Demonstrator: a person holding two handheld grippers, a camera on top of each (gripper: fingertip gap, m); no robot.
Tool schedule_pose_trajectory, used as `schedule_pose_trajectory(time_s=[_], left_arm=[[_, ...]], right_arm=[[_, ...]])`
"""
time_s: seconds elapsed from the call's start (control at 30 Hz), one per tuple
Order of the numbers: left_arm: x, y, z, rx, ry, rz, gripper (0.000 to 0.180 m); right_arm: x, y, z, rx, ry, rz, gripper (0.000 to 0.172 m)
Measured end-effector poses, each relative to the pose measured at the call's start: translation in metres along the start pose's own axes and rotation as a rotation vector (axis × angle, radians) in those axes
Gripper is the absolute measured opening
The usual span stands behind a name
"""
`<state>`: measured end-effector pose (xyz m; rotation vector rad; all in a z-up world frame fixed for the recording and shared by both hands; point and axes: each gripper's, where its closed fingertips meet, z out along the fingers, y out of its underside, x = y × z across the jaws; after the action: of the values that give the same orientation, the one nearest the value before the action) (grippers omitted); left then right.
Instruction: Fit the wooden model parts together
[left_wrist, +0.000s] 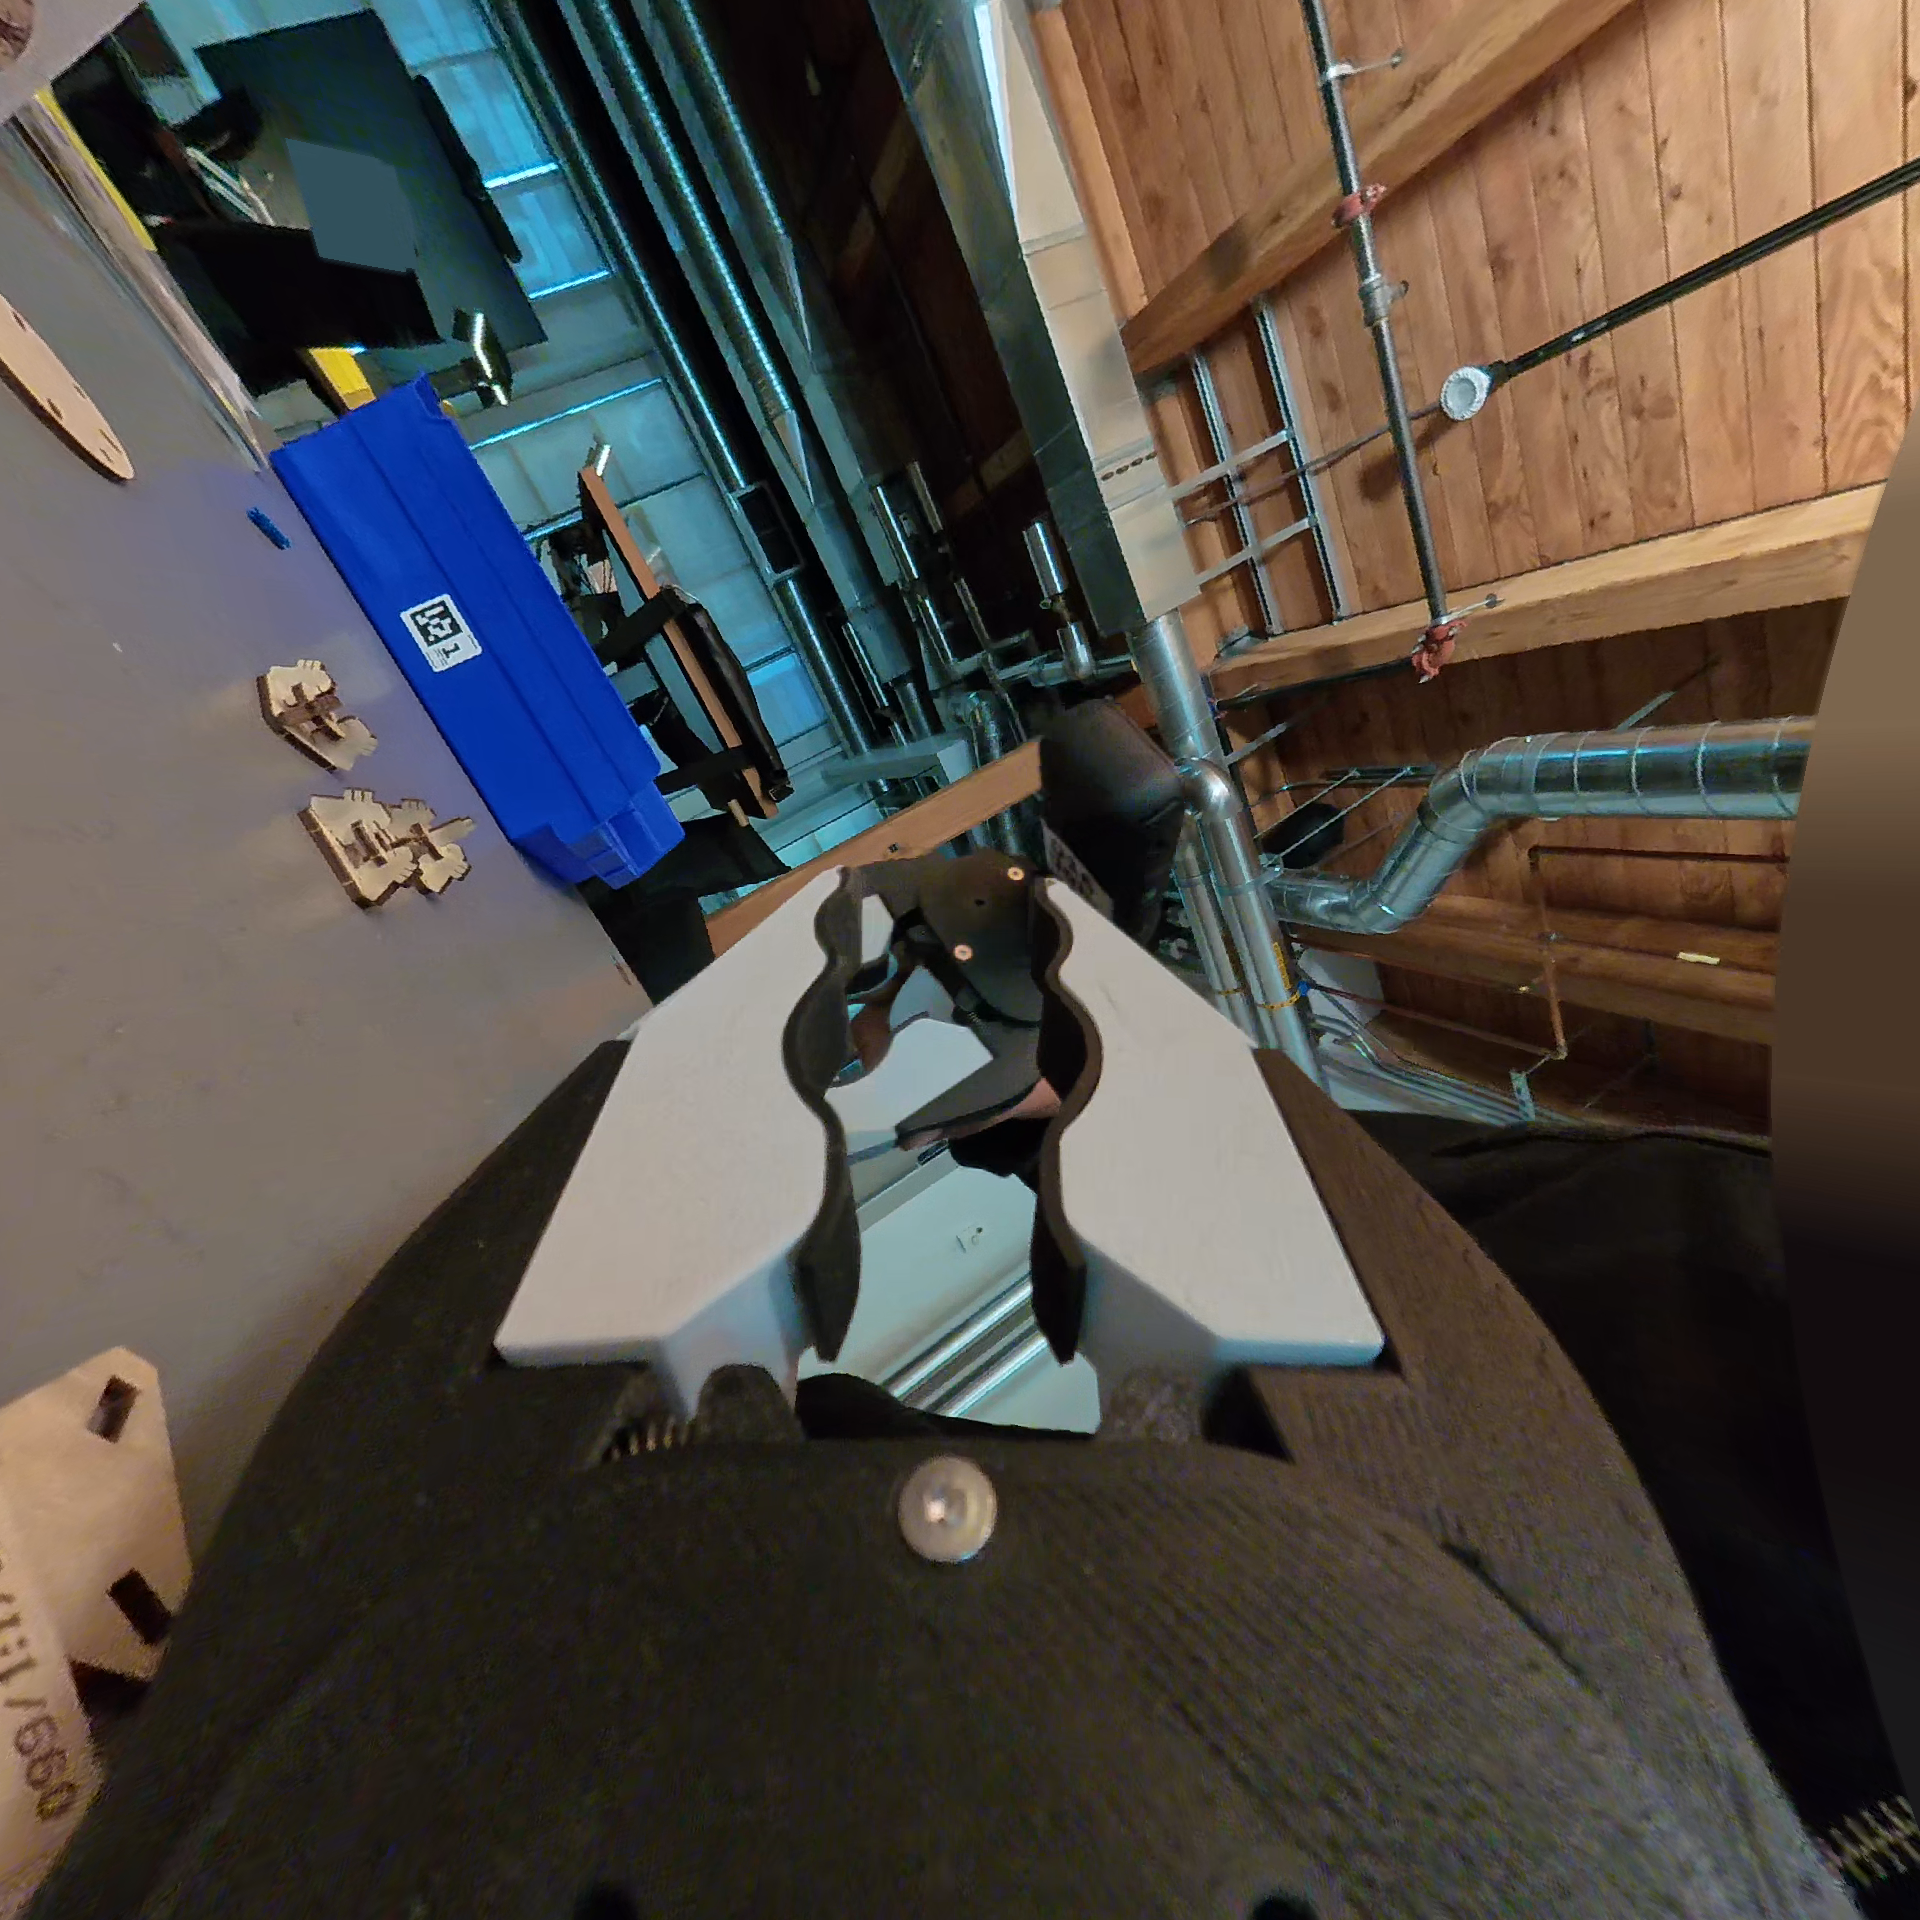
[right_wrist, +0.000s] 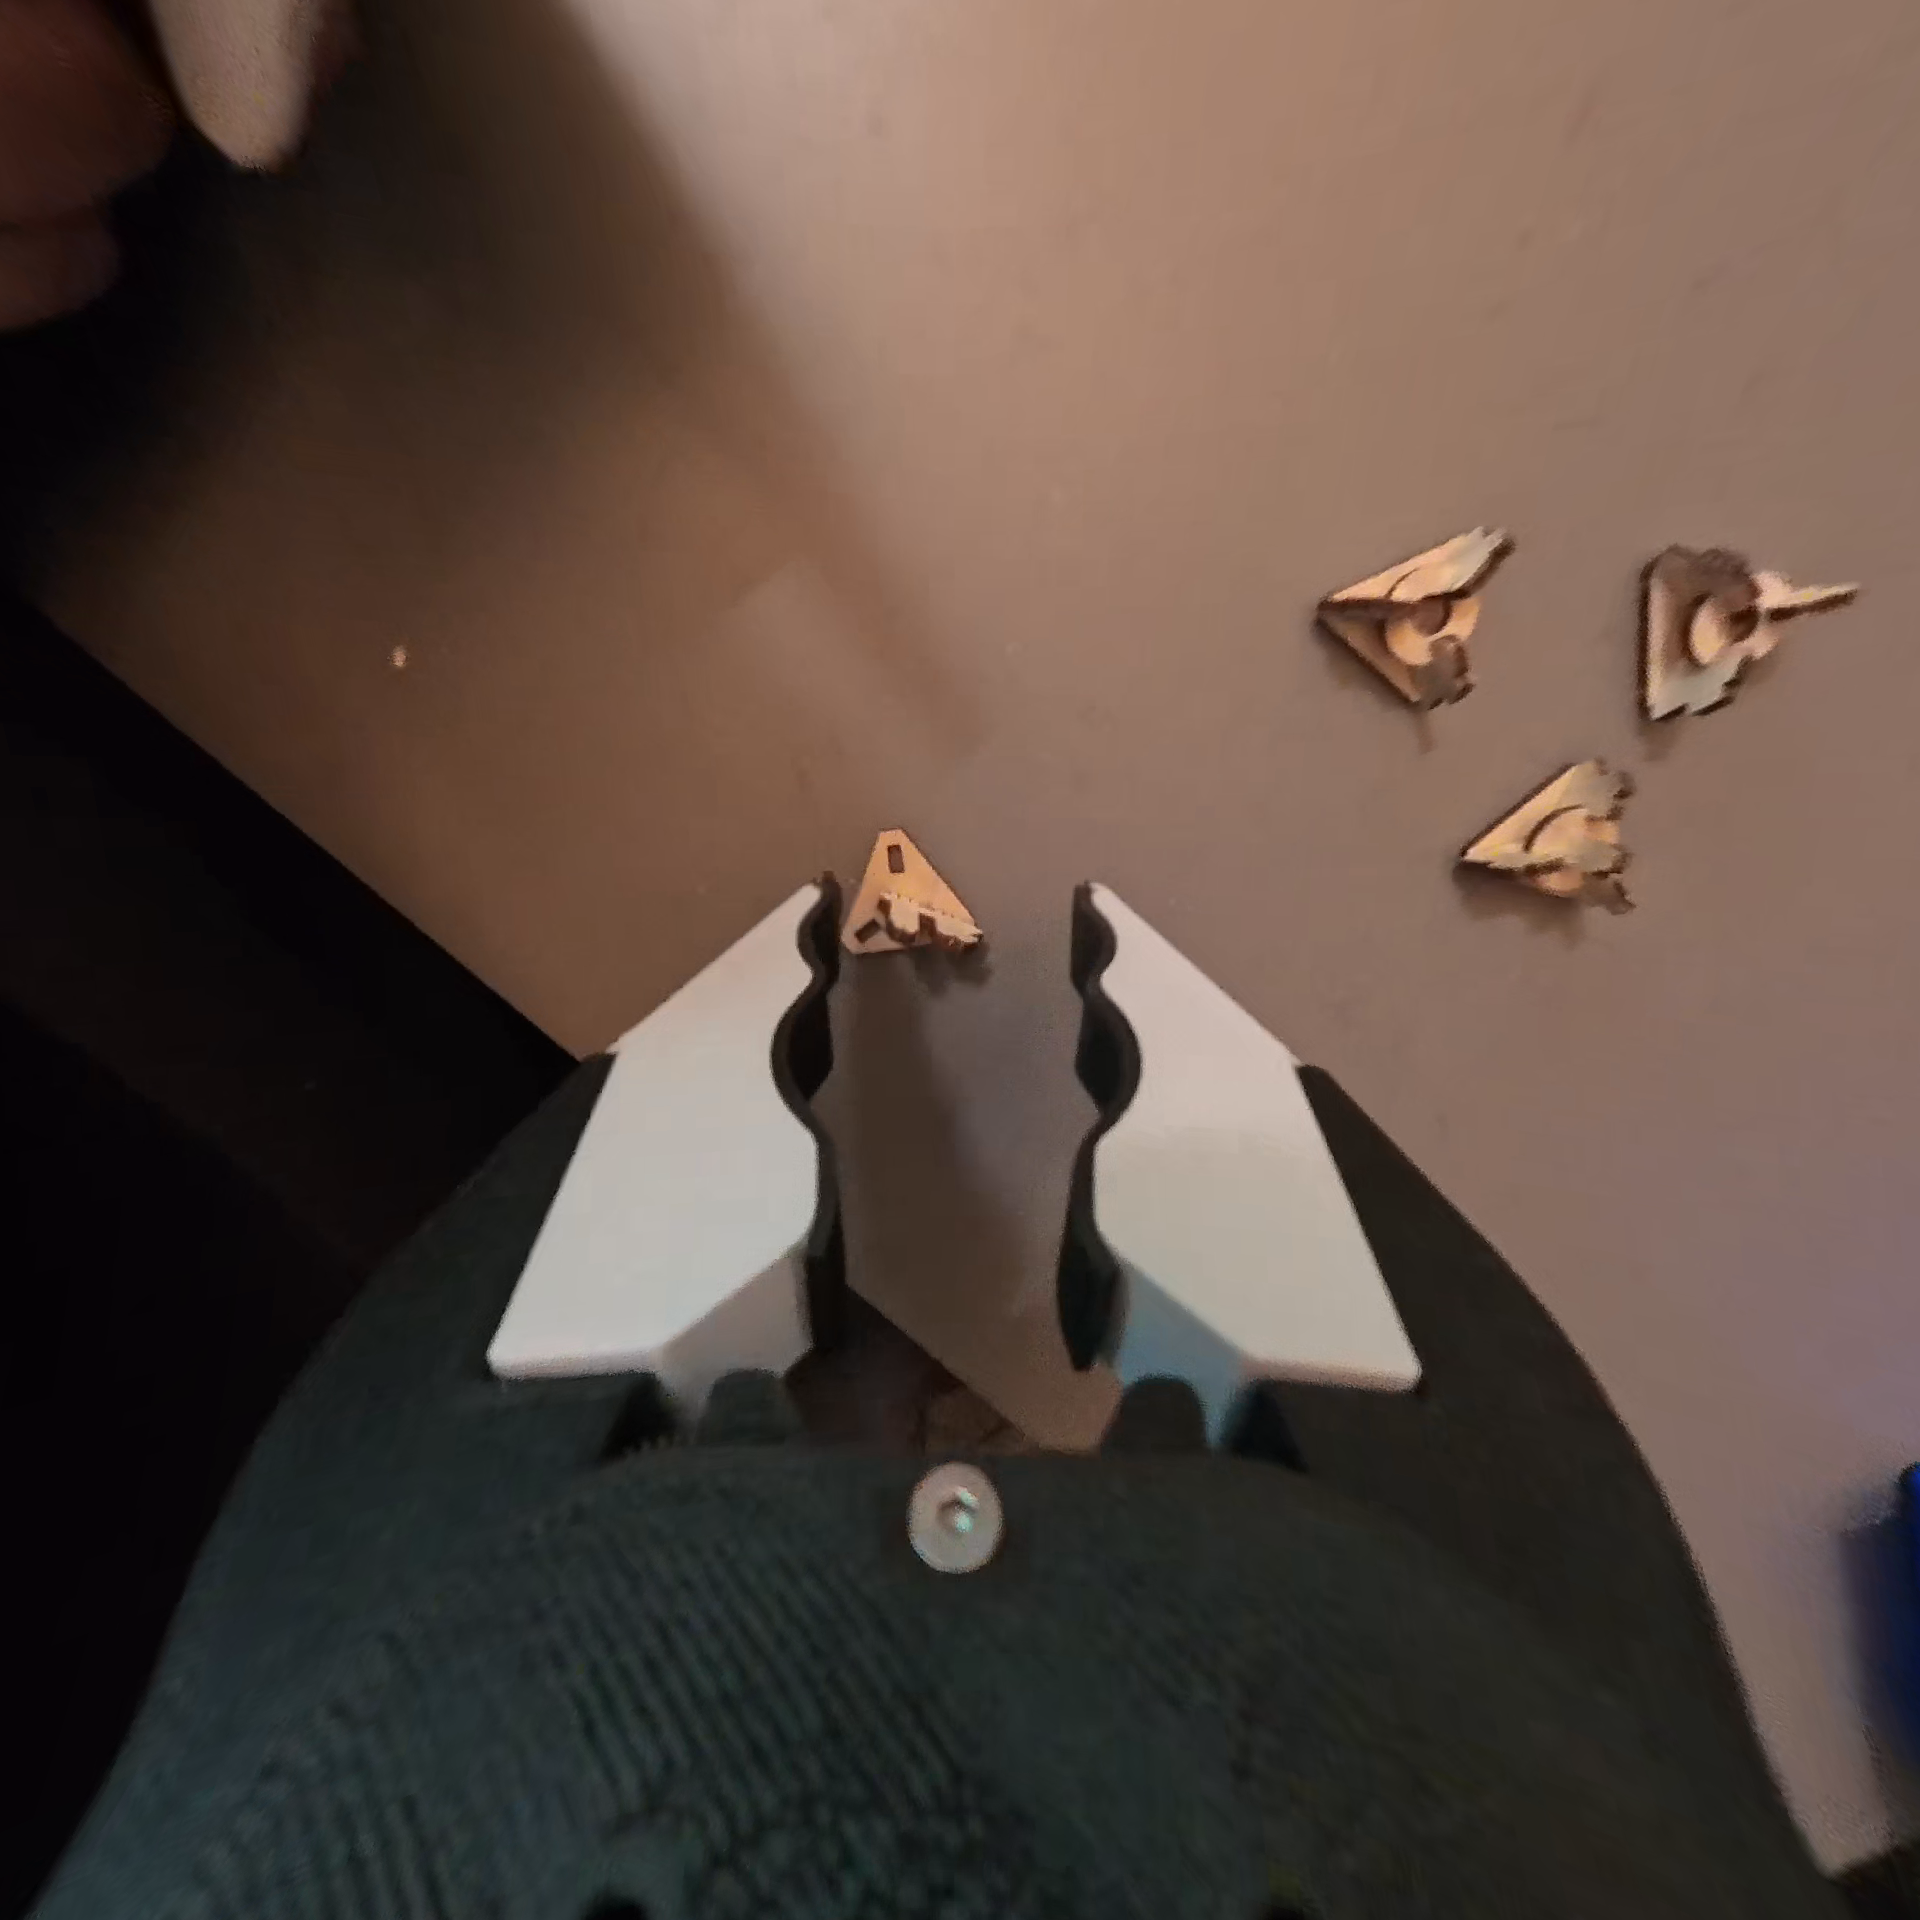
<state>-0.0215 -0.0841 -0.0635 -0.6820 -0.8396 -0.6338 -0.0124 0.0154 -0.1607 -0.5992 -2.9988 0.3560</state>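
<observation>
On the grey table (right_wrist: 1351, 312), just past the right gripper (right_wrist: 954, 899), lies a small triangular wooden piece (right_wrist: 906, 909), its apex pointing away from the fingers and its notched base edge running across the gap. It sits off-centre, close against the left-hand pad (right_wrist: 821, 935) and clear of the other pad, so the fingers stand wide apart with nothing pressed between them. Three more wooden triangular pieces (right_wrist: 1403, 634) lie well apart to the right. The left gripper (left_wrist: 951, 883) is tilted up and away from the table, towards pipes and a wooden wall; its fingers stand partly apart and grasp nothing, the other gripper's black body showing through the gap beyond them. Beside it on the table are two flat wooden cut-outs (left_wrist: 384, 847) and a blue bin (left_wrist: 468, 644). The right gripper is far nearer the triangular piece.
</observation>
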Motion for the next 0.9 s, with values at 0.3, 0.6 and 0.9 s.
schedule_pose_trajectory(time_s=[0.3, 0.6, 0.9], left_arm=[[0.001, 0.004, 0.001, -0.011, -0.018, 0.043, 0.031], [0.003, 0.016, 0.005, -0.070, -0.045, 0.128, 0.031], [0.011, 0.061, 0.022, -0.320, -0.151, 0.604, 0.030]], right_arm=[[0.013, -0.014, -0.025, 0.468, 0.192, 0.135, 0.013], [0.005, 0.008, -0.011, 0.665, 0.237, 0.254, 0.000], [0.018, 0.002, -0.028, 0.840, 0.167, 0.344, 0.000]])
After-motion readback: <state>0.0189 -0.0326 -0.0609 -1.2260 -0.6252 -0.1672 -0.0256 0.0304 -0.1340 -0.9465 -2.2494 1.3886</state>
